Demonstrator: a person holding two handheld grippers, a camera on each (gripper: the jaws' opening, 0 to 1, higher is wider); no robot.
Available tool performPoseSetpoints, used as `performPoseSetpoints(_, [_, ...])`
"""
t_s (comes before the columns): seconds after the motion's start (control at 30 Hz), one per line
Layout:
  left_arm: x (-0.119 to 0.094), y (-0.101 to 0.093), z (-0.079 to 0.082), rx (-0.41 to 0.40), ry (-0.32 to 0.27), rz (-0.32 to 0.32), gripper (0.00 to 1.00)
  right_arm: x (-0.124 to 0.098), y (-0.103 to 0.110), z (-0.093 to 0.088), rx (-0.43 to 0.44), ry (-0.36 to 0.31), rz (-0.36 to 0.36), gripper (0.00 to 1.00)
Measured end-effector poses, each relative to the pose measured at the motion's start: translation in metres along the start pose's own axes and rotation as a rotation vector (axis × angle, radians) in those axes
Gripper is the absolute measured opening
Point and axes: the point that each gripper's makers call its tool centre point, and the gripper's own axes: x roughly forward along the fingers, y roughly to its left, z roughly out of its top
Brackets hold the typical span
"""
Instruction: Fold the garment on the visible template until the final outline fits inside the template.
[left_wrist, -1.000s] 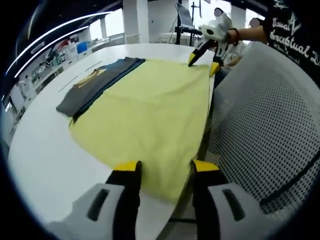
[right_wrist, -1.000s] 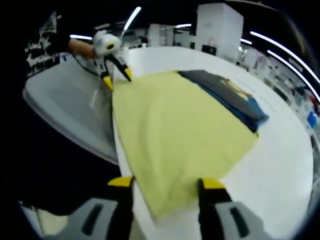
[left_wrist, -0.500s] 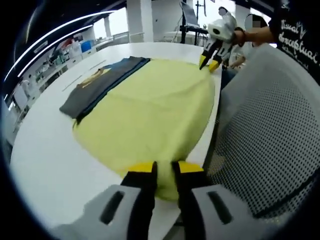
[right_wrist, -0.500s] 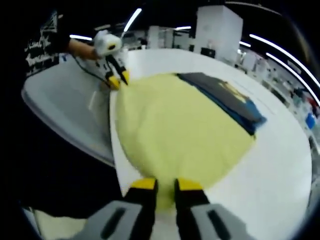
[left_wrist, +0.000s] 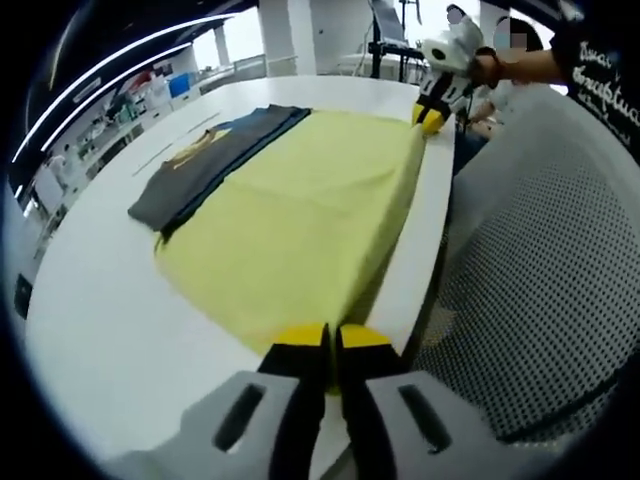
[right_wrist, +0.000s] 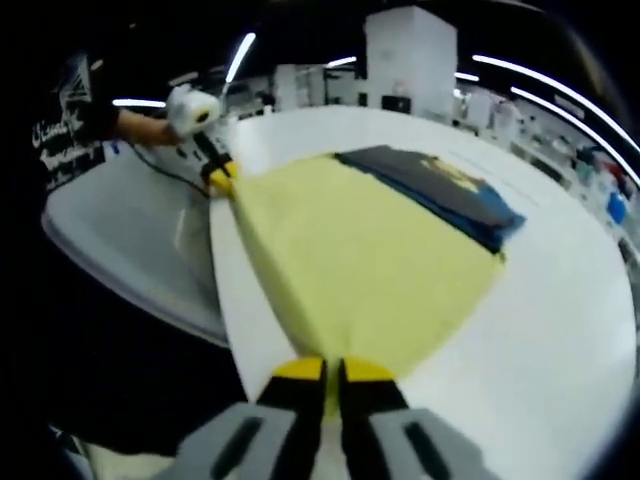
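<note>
A yellow garment (left_wrist: 300, 200) lies spread on the white table (left_wrist: 100, 300). My left gripper (left_wrist: 329, 343) is shut on its near corner at the table's edge. At the far end of that same edge, my right gripper (left_wrist: 432, 115) is shut on the other corner. In the right gripper view the right gripper (right_wrist: 334, 371) pinches the yellow garment (right_wrist: 360, 260), and the left gripper (right_wrist: 221, 181) holds the far corner. The edge between them is pulled straight and raised a little. A dark grey and blue folded cloth (left_wrist: 215, 150) (right_wrist: 440, 185) lies along the garment's opposite side.
A grey mesh chair (left_wrist: 540, 270) (right_wrist: 130, 240) stands close against the table's edge (right_wrist: 225, 300), beside the held hem. A person's arm in a black printed sleeve (left_wrist: 590, 60) reaches over it. Bare white tabletop (right_wrist: 560, 330) extends beyond the garment. Shelves and lights fill the background.
Both grippers went from open around the garment's corners to shut on them. The hem between them has been drawn straight and lifted slightly from the table's edge.
</note>
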Motion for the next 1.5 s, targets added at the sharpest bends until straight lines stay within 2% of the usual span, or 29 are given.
performPoseSetpoints(0.53, [-0.015, -0.014, -0.002, -0.061, 0.001, -0.017, 0.00, -0.013, 0.026, 0.002, 0.027, -0.007, 0.082, 0.00])
performPoseSetpoints(0.87, [-0.020, -0.027, -0.006, -0.057, 0.023, -0.055, 0.00, -0.017, 0.036, 0.000, 0.018, 0.007, 0.139, 0.00])
performPoseSetpoints(1.13, [-0.030, -0.034, 0.001, -0.048, 0.025, -0.110, 0.00, -0.026, 0.039, 0.004, 0.015, 0.005, 0.155, 0.00])
performPoseSetpoints(1.27, [-0.033, -0.025, 0.005, -0.021, 0.023, -0.117, 0.00, -0.029, 0.036, 0.009, -0.002, 0.003, 0.145, 0.00])
performPoseSetpoints(1.5, [-0.040, -0.006, 0.020, 0.014, 0.002, -0.104, 0.00, -0.038, 0.016, 0.032, -0.039, -0.039, 0.076, 0.00])
